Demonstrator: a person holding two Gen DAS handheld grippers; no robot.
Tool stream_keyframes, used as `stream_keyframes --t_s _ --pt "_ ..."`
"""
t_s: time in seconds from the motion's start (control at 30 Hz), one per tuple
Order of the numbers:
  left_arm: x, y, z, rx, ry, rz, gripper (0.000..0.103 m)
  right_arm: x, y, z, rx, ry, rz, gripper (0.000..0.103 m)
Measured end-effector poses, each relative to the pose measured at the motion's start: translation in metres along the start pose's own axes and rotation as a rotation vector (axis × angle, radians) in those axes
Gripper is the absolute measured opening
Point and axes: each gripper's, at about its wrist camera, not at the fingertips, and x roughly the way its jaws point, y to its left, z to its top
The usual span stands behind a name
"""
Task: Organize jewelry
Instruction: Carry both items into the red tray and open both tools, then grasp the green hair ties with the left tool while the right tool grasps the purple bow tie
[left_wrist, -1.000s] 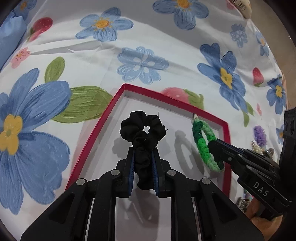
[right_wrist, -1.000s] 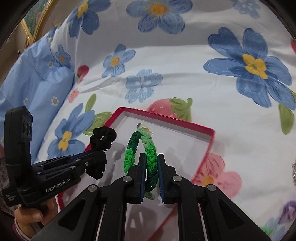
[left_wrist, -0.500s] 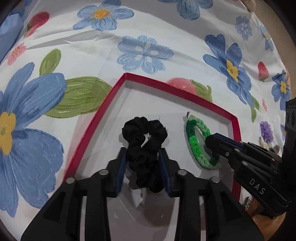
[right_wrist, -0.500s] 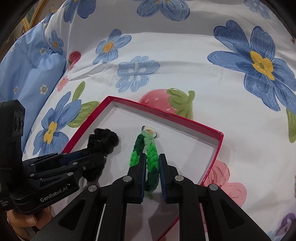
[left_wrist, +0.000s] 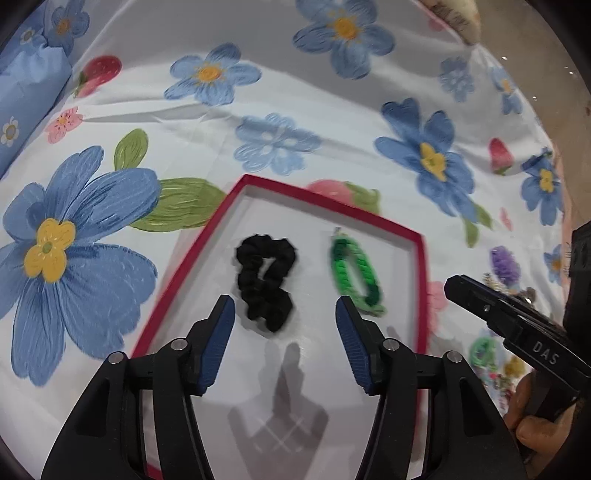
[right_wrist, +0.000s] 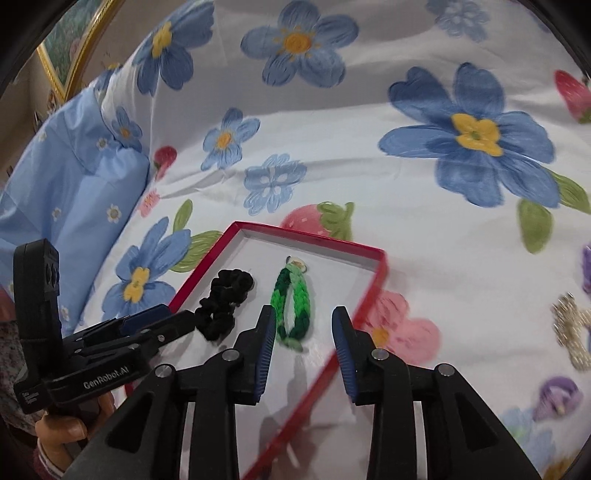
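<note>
The left gripper (left_wrist: 282, 321), marked "GenRobot.AI", and right gripper (right_wrist: 303, 334), marked "DAS", gape wide above the red box (left_wrist: 419, 266).

Around and beyond your jaws: a white bedsheet (left_wrist: 332, 122) printed with blue flowers, strawberries and green leaves, lightly creased. Far left of your jaws: a pale blue pillow (right_wrist: 70, 192) with small white flowers, lying on the sheet. Top left, behind it: a gold picture frame (right_wrist: 70, 51), only partly visible.
</note>
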Motion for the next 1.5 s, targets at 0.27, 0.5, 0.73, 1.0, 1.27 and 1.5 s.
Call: stream_keyframes --t_s 0.27,0.5,0.73,1.0,1.27,1.5 --pt "-0.031 -0.040 -0.017 0.053 -0.018 -0.065 0.062 -0.054 -0.029 -0.023 0.067 -0.051 -0.028 0.035" --pt "-0.040 -0.079 -0.032 0.112 -0.004 -0.122 0.063 -0.098 -0.060 -0.045 0.111 -0.091 -0.077 0.036" --pt "-0.038 -0.112 -0.042 0.164 0.020 -0.165 0.063 -0.131 -0.092 -0.064 0.148 -0.116 -0.140 0.036" --pt "-0.023 -0.144 -0.050 0.231 0.067 -0.198 0.063 -0.150 -0.125 -0.079 0.199 -0.125 -0.178 0.036" --pt "0.000 -0.170 -0.052 0.281 0.115 -0.223 0.063 -0.146 -0.150 -0.082 0.224 -0.114 -0.208 0.036" --pt "0.031 -0.192 -0.054 0.335 0.176 -0.265 0.063 -0.122 -0.161 -0.075 0.212 -0.062 -0.178 0.036"
